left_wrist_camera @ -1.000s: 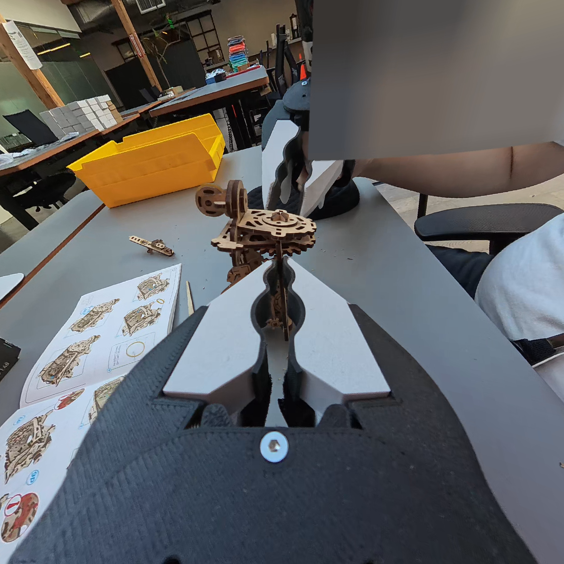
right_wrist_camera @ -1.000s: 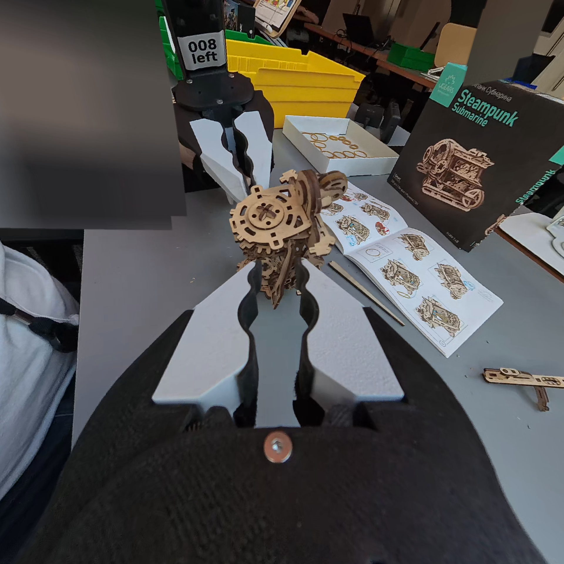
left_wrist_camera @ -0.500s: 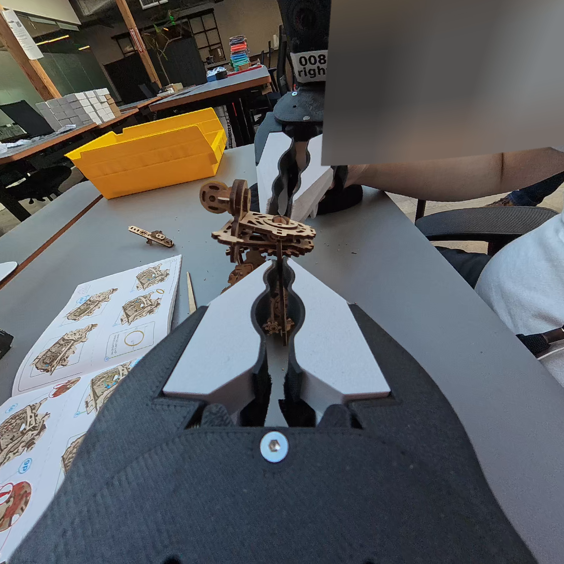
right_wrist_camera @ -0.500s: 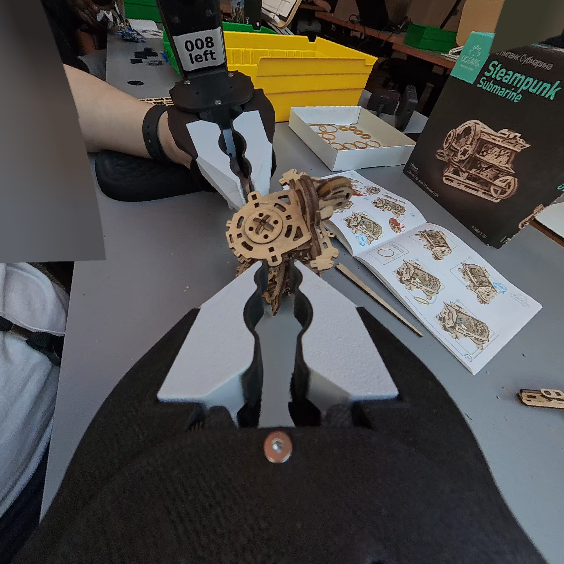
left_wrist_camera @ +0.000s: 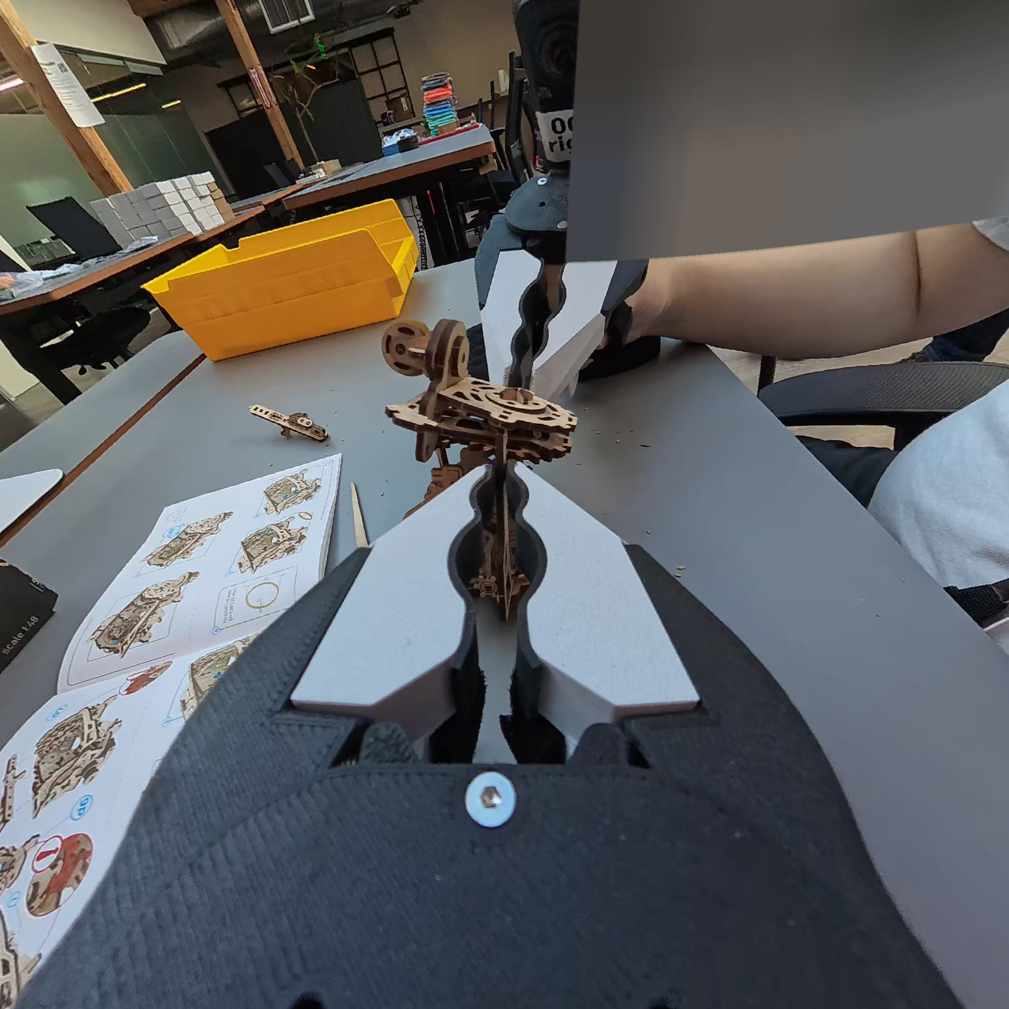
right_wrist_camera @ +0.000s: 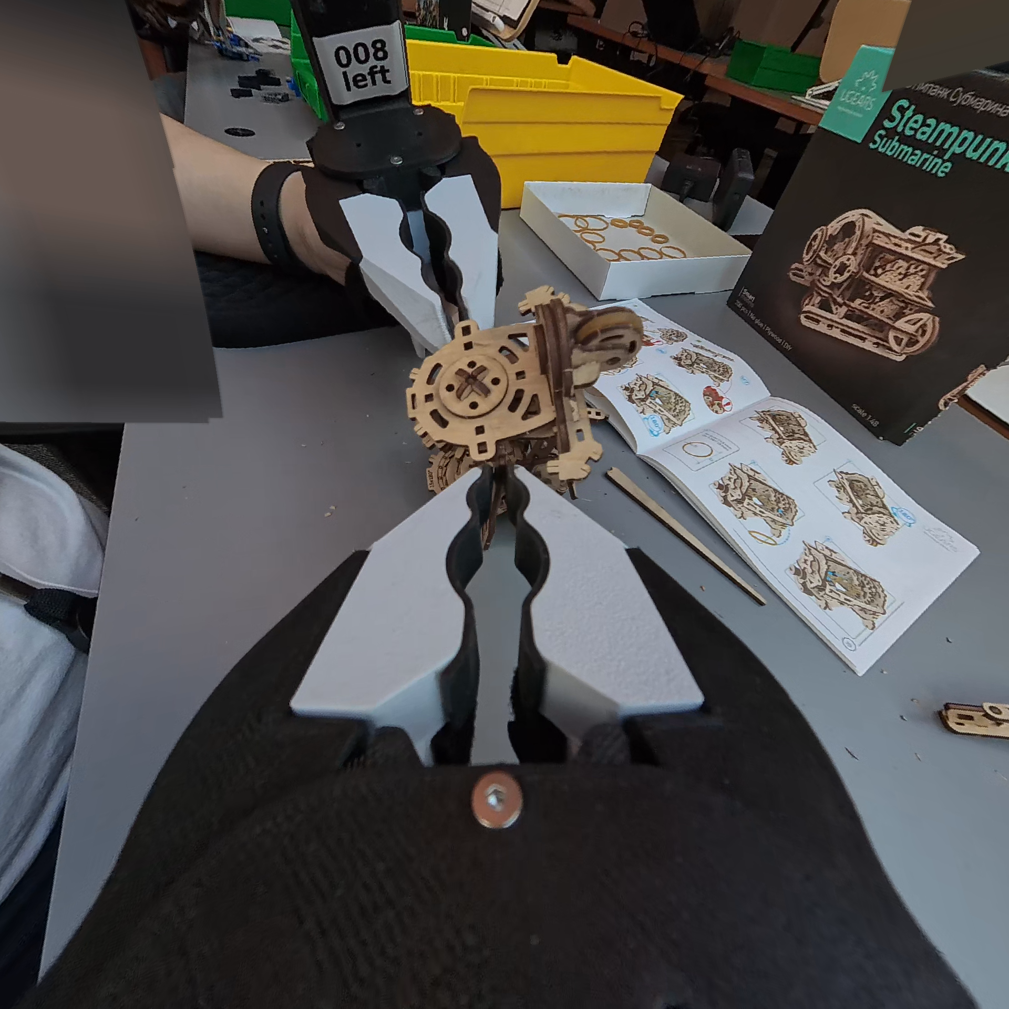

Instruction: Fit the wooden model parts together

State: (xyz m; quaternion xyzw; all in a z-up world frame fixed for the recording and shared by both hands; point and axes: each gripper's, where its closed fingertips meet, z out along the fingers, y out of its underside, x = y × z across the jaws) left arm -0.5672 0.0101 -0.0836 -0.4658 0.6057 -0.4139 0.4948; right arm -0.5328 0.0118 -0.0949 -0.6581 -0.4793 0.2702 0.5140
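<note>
A partly built wooden model (left_wrist_camera: 480,409) with gears and a small wheel is held above the grey table (left_wrist_camera: 710,518). My left gripper (left_wrist_camera: 499,469) is shut on a thin plate on the model's near side. My right gripper (right_wrist_camera: 496,478) is shut on a thin part under the round slotted face of the model (right_wrist_camera: 480,393). In the left wrist view, the right gripper (left_wrist_camera: 518,377) meets the model's far top edge. In the right wrist view, the left gripper (right_wrist_camera: 453,327) sits behind the model.
An open instruction booklet (left_wrist_camera: 218,557) (right_wrist_camera: 791,491), a thin wooden stick (right_wrist_camera: 682,535) and a loose wooden part (left_wrist_camera: 289,423) lie on the table. A yellow bin (left_wrist_camera: 289,295), a white tray of rings (right_wrist_camera: 628,240) and a black box (right_wrist_camera: 884,262) stand farther off. The person's torso (left_wrist_camera: 955,491) is beside the table. Left tips to right tips: about 5 centimetres. Between my right fingertips and the thin wooden stick (right_wrist_camera: 682,535) there is roughly 12 centimetres. It is also in sight in the left wrist view (left_wrist_camera: 359,526).
My right gripper's jaws have closed tighter on the model. The model has tilted a little, and its top plate now lies flatter in the left wrist view.
</note>
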